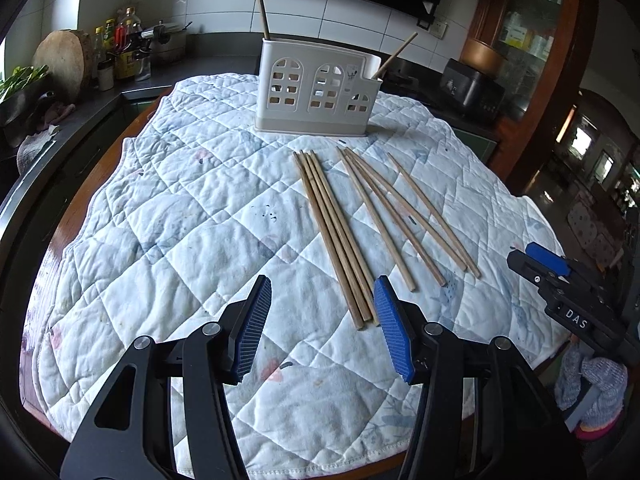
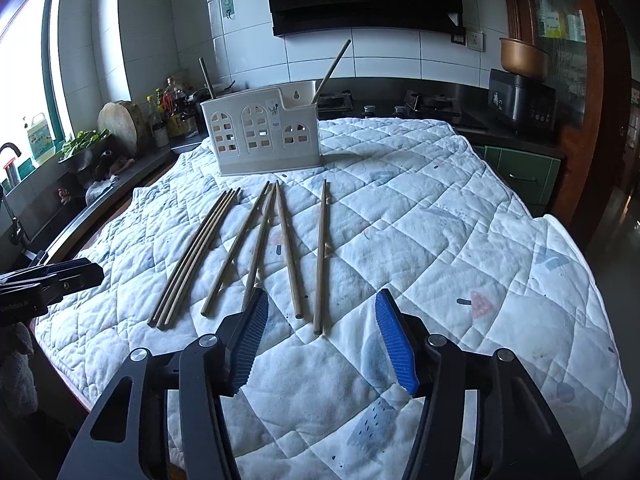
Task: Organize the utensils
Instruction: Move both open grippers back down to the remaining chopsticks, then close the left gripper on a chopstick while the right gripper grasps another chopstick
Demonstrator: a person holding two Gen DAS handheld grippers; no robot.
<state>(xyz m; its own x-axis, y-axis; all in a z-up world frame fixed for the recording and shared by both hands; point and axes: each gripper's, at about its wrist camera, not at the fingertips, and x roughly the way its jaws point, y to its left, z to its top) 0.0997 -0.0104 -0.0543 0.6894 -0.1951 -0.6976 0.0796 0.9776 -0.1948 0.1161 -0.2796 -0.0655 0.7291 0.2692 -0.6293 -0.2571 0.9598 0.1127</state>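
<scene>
Between the left gripper's (image 1: pixel 322 320) blue fingers (image 1: pixel 394 334) only quilt shows. They stand partly open and hold nothing. Their right pad sits just beside the near ends of the bundle of four chopsticks (image 1: pixel 334 236), not on them.

Right gripper (image 2: pixel 322 334): fingers (image 2: pixel 256 336) likewise partly open and empty. Near ends of two loose chopsticks (image 2: pixel 290 248) lie just ahead of the gap; a third runs in under the left pad's tip. Whether it touches, cannot tell.

Outward: eight chopsticks flat on the quilted cloth (image 1: pixel 168 216) that covers the surface. The bundle lies toward the left, four loose ones fan out to its right, the outermost single chopstick (image 2: pixel 321 256) a little apart. All point toward the far edge, where the white utensil holder (image 1: pixel 316 90) stands upright. Two sticks already lean inside it, one at each end.

Judged stage: approach to a pick, most of the sorting still ahead.

Risks:
- Bundled sticks touch side by side. Closing on one likely drags a neighbour or rolls the lot.
- Thin round sticks on soft cloth. Fingers may pinch a fold of quilt instead, or the stick may squirt out.
- A grasp at the very end leaves a long lever, so the stick may droop and miss the holder's opening.
- Both grippers work near each other, so a collision is possible.
</scene>
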